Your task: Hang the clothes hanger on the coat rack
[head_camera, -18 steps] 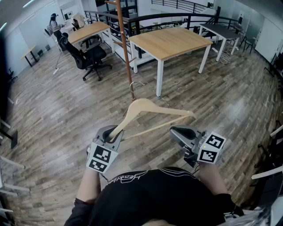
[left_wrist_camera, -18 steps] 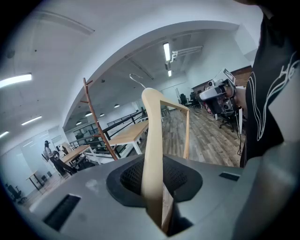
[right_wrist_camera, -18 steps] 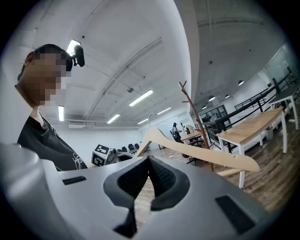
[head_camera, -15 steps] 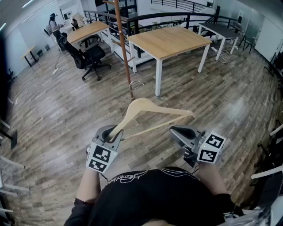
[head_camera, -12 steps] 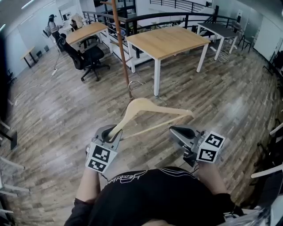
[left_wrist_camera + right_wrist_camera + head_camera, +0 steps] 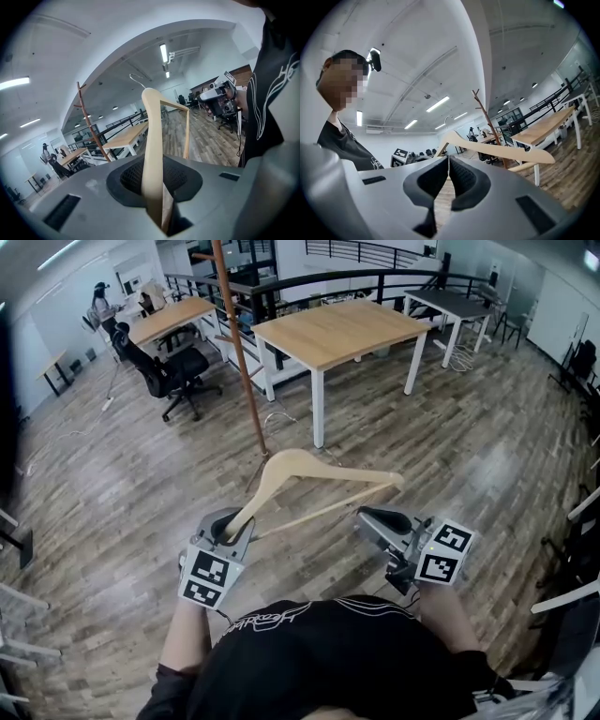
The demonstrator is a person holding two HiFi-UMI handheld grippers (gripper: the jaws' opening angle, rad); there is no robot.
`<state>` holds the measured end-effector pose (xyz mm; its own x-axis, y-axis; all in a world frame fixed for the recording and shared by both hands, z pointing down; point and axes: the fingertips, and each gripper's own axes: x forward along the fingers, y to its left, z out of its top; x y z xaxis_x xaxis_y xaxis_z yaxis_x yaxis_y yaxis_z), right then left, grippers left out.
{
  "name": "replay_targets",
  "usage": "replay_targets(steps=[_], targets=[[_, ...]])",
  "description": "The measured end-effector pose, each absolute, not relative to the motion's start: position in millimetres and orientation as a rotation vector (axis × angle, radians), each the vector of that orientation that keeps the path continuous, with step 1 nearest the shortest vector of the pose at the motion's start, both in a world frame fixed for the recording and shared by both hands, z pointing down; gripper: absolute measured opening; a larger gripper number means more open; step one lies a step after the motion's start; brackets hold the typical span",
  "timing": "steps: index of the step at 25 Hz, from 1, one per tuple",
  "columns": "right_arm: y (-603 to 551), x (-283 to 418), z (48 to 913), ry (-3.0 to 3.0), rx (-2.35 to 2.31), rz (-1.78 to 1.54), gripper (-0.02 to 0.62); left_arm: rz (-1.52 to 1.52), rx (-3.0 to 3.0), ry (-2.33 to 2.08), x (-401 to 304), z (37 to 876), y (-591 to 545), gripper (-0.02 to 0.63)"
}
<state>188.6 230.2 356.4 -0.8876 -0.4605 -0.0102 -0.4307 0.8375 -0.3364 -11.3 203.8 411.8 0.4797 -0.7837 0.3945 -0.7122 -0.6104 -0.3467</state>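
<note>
**Left gripper.** The left gripper point(image 6: 228, 524) is held low at the person's left side and points forward and slightly down. In the left gripper view its fingers point(image 6: 140, 180) are closed onto one end of the clothes hanger point(image 6: 309, 465). The wooden arm passes straight between the dark pads and is clamped there.

**Right gripper.** The right gripper point(image 6: 370, 518) is held level at the person's right side. In the right gripper view its fingers point(image 6: 461, 178) stand together, with only a thin slit between the pads. Nothing is between them.

**Clothes hanger.** The hanger is a light wooden type with a crossbar. It rests on no surface and is carried in the air above the wooden floor point(image 6: 469, 456), in front of the person's black shirt point(image 6: 337, 662).
- From the clamped end the arm rises to the shoulder peak, then slopes down to the free end.
- The free end lies near the right gripper's fingertips, apart from them.
- The metal hook point(image 6: 137, 79) projects from the peak, away from the person.

**Coat rack.** The coat rack point(image 6: 236, 343) is a slim brown pole with short pegs near its top. It stands on the floor beyond the hanger, and its foot lies just past the hanger's peak in the head view. The hanger is not on the rack.

**Surroundings.** A wooden tabletop point(image 6: 337, 329) on white legs stands to the right of the pole. A black office chair point(image 6: 173, 367) stands to the left of the pole.
</note>
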Motion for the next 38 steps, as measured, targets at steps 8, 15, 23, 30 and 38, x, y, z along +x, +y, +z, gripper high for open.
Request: replay_targets(steps=[8,15,23,30,38], targets=[[220.1,199.3,363.9,2.881,-0.755,-0.530,0.041,-0.817,-2.603,1.256,0.7,415.3,188.1,0.072],[184.6,198.4,378.0,2.866,-0.814,-0.582,0.041,-0.815,-2.640,1.219,0.5,429.2,144.7,0.072],[86.8,177.2,392.7,2.857,-0.830,-0.675,0.041,-0.817,-2.687,1.218,-19.5,441.0,46.5,0.072],[-12.3,139.1,389.5,2.843,-0.812,-0.701,0.041,-0.835,-2.660,1.251,-65.5,439.6,-45.0,0.072],[-66.9,99.9,380.0,2.884,-0.783,-0.665,0.041,-0.784,-2.623,1.303,-111.9,424.3,-103.2,0.072]])
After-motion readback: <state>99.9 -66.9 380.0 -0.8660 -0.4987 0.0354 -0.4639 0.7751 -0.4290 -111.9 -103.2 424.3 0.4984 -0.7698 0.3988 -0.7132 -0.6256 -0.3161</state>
